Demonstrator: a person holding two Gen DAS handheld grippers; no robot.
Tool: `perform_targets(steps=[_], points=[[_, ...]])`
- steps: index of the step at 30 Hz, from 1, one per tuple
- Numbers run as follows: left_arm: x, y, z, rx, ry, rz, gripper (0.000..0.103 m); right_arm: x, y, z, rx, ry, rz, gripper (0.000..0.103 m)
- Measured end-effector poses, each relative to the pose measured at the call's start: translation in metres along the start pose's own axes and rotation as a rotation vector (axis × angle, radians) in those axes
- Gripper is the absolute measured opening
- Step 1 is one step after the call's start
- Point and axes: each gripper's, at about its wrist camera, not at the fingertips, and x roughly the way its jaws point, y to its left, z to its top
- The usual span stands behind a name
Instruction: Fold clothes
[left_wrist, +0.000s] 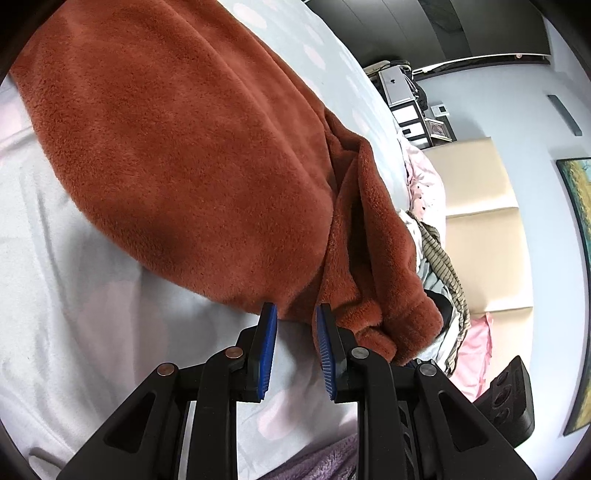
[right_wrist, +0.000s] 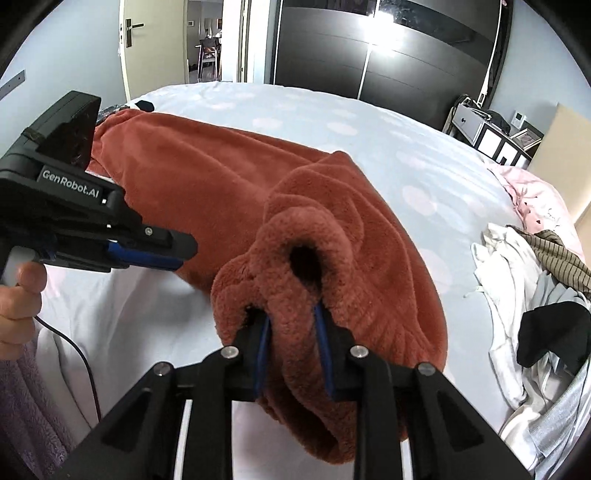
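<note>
On the bed (right_wrist: 369, 122), rust fleece garment (right_wrist: 229, 184), bunched

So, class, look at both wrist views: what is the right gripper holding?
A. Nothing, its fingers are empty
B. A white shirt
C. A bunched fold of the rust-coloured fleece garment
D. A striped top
C: the right gripper has its blue-padded fingers closed on a bunch of the rust fleece garment, while the left gripper is open and empty.
</note>
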Motion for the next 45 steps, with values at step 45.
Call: perform_targets(steps=[45], points=[[-0.244,0.229,0.169,-0.378,-0.526,0.287,0.051,0.118,-0.338,0.078,0.820,0.221,-0.232,0.014]])
